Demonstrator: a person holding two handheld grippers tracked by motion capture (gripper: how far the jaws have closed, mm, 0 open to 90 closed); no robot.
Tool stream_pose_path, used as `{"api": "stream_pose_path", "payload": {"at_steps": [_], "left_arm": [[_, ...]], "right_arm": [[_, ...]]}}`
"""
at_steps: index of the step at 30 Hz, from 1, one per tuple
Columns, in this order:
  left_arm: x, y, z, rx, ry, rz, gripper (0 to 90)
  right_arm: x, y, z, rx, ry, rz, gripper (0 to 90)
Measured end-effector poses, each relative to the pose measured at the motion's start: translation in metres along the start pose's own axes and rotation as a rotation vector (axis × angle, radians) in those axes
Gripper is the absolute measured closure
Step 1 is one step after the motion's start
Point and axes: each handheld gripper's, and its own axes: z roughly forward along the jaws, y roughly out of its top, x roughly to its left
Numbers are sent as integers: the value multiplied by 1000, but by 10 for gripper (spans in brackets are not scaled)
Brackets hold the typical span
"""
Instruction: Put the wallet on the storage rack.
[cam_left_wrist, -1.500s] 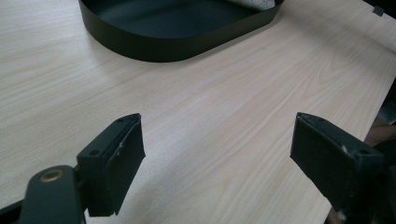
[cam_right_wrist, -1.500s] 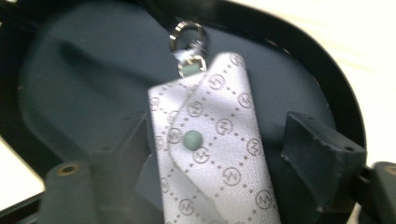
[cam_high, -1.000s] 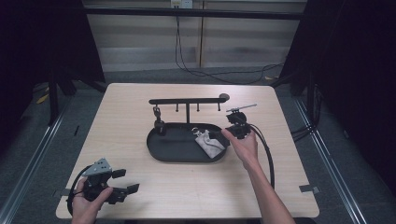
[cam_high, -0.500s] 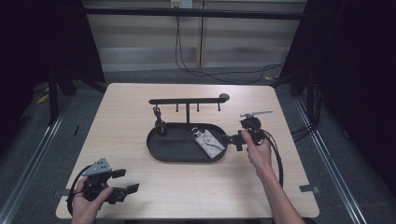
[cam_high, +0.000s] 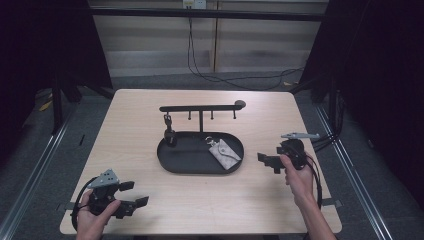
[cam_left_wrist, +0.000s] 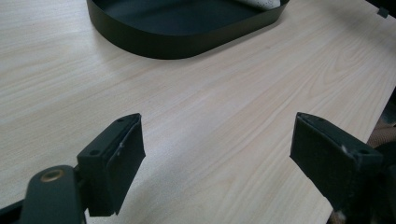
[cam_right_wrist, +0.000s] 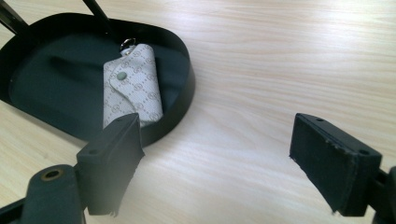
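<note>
Pale wood table (cam_high: 150, 125), dark room behind. Left hand-held gripper (cam_high: 131, 194) idle at the near-left corner, jaws apart, nothing in them. Grey pouch (cam_high: 224, 152) now lies in the black tray (cam_high: 172, 162). Right hand-held gripper (cam_high: 266, 161) has backed off rightward, released and empty; drop-off looks done.

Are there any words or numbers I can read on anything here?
None can be read.
The key pouch in the black tray has a repeating printed pattern of small round marks, too small and blurred to read as letters.
The grippers and the wooden table carry no visible writing.
</note>
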Motion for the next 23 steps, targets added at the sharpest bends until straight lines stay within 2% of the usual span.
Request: {"api": "stream_pose_path", "payload": {"at_steps": [6, 7, 12, 14, 15, 19, 21, 23], "left_arm": [[0, 0, 0, -1, -1, 0, 176], [0, 0, -1, -2, 2, 1, 176], [0, 0, -1, -3, 6, 0, 176], [0, 0, -1, -3, 4, 0, 176], [0, 0, -1, -5, 4, 2, 176], [1, 1, -2, -10, 5, -3, 176], [1, 0, -1, -10, 4, -5, 176], [1, 0, -2, -14, -2, -4, 176]], "right_arm": [[-3, -15, -17, -36, -12, 1, 167], [-4, -22, -24, -52, -12, 2, 168], [-9, -40, -32, -47, -6, -15, 174], [-12, -44, -33, -44, -3, 1, 174], [-18, -55, -34, -48, -6, 15, 175], [-25, -69, -39, -57, -9, 44, 175], [-26, -72, -39, -52, -18, 43, 174], [-33, -78, -34, -30, -27, 69, 174]]}}
